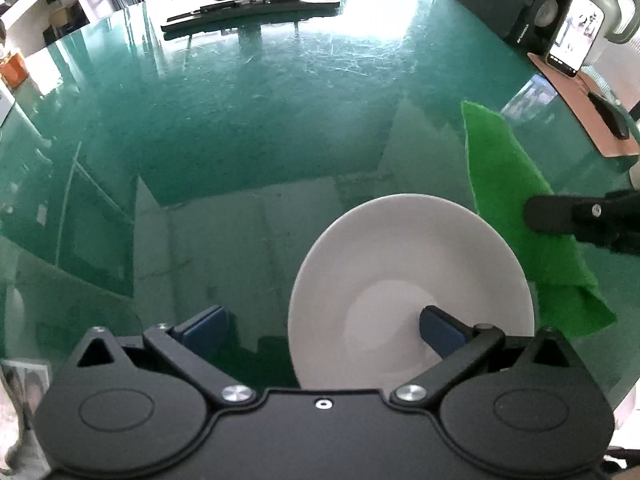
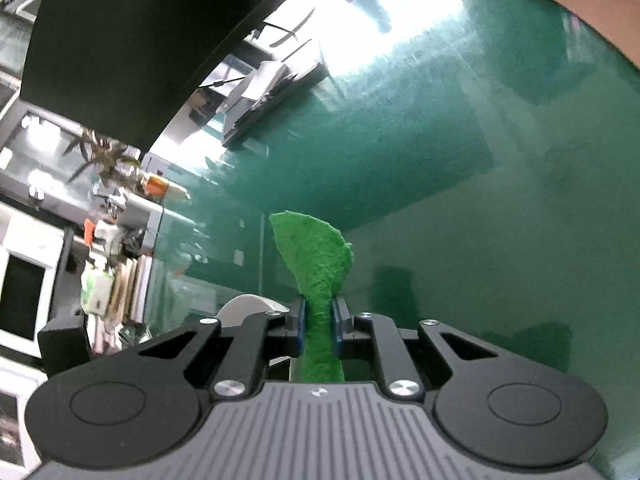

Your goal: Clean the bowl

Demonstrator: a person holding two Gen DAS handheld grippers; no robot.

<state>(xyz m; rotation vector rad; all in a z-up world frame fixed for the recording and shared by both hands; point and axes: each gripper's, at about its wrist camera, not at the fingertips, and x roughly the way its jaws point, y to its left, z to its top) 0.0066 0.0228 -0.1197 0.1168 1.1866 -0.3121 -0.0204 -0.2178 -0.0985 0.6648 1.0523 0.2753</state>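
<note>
A white bowl (image 1: pixel 404 264) rests upright on the green glass table (image 1: pixel 260 120) in the left wrist view. My left gripper (image 1: pixel 320 324) stands wide open over it: one blue pad is inside the bowl, the other outside its left rim, neither pressing. Just right of the bowl hangs a bright green scouring cloth (image 1: pixel 516 200), pinched by my right gripper (image 1: pixel 540 212). In the right wrist view that gripper (image 2: pixel 319 320) is shut on the green cloth (image 2: pixel 316 264), which sticks up between its blue pads. A sliver of the bowl (image 2: pixel 244 308) shows behind the left finger.
A brown mat (image 1: pixel 576 96) with a mouse and a propped phone (image 1: pixel 576 36) lies at the far right beside a black speaker (image 1: pixel 548 4). A notebook and pens (image 1: pixel 256 0) lie at the table's far edge. Shelves with clutter (image 2: pixel 112 248) stand beyond the table's left edge.
</note>
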